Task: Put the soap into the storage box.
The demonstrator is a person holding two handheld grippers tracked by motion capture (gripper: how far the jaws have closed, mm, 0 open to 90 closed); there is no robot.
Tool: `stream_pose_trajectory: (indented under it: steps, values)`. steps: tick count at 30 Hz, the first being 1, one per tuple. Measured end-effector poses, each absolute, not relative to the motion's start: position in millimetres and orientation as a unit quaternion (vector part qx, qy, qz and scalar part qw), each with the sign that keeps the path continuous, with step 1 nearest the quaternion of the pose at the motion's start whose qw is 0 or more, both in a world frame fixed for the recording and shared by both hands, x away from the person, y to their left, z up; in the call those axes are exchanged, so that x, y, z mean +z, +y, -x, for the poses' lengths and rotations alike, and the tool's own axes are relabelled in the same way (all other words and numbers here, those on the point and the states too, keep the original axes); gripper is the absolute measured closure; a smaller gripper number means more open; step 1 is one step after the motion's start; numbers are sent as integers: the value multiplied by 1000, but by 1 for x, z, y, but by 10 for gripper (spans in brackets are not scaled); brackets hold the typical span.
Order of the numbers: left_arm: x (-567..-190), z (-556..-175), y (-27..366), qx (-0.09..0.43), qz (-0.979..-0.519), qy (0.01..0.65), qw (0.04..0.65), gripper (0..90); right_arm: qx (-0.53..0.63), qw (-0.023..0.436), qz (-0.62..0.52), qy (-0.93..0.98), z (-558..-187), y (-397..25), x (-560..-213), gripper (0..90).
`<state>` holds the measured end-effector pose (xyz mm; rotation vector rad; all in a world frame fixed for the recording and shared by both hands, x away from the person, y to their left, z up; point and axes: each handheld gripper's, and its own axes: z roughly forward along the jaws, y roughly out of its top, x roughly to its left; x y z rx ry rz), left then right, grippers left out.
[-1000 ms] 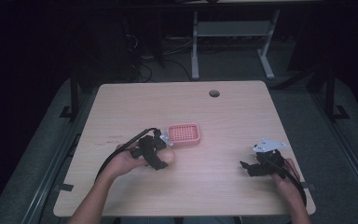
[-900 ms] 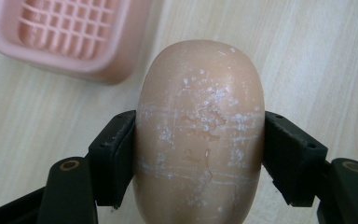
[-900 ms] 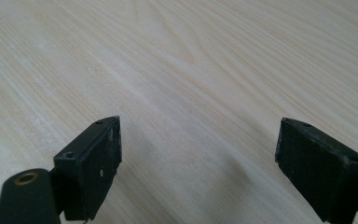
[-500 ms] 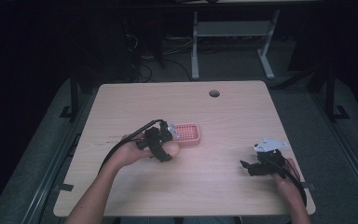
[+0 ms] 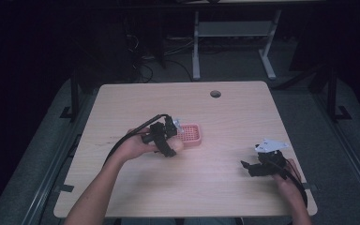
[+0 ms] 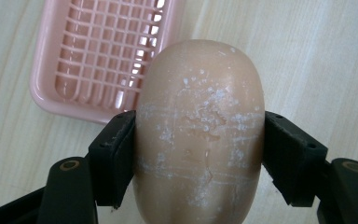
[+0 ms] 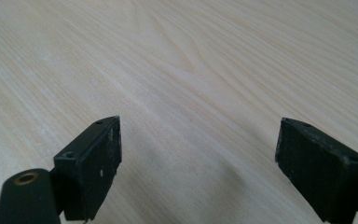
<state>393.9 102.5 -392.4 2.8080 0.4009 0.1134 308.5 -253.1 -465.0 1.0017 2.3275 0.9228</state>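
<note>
Starting at the near edge of the table (image 5: pixel 206 197): the person's two forearms come in from the bottom of the high view, one on each side. The right gripper (image 5: pixel 252 168) sits low near the right front corner, grey three-cornered plate on top, jaws pointing left across the wood. In the right gripper view its gripper (image 7: pixel 198 158) has the two black jaws spread wide, with bare pale wood grain between them and nothing touching either pad.

A bit farther in and to the left, the left gripper (image 5: pixel 171 144) is held above the middle of the table, cable trailing back along the forearm. It's clamped on a soap bar (image 6: pixel 200 135), a rounded tan oval with white scuffs and scratch lines all over its face. In the left gripper view the gripper (image 6: pixel 198 154) has both pads pressed flat against the bar's two long sides, and the bar sticks out well past the jaw tips. From above the soap (image 5: pixel 177 145) is just a small pale lump at the gripper's tip.

Just beyond that is the pink soap dish (image 6: pixel 107 56), a shallow tray with a slotted grid floor, lying flat on the wood. The bar's far end overlaps the dish's near right corner in the left gripper view; can't tell if they're touching. In the high view the dish (image 5: pixel 192 135) sits just beside the gripper, right of it.

Way at the back there's a round cable hole (image 5: pixel 215 93) in the tabletop.
</note>
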Motion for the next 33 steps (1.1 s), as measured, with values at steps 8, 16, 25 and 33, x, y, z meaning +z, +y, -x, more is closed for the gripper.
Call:
stream_pose_trajectory:
  steps: [8,16,25,33]
  values:
    - [-385,-402,93,44,-979,132,147,314,333,222,-360,843,-309,-253,-465,139]
    - [-382,-410,87,45,-981,126,139,314,337,222,-365,839,-308,-253,-464,139]
    - [-378,-426,82,46,-981,130,139,314,342,223,-368,836,-308,-255,-463,139]
    - [-382,-434,77,42,-979,136,149,314,348,226,-370,831,-308,-257,-461,139]
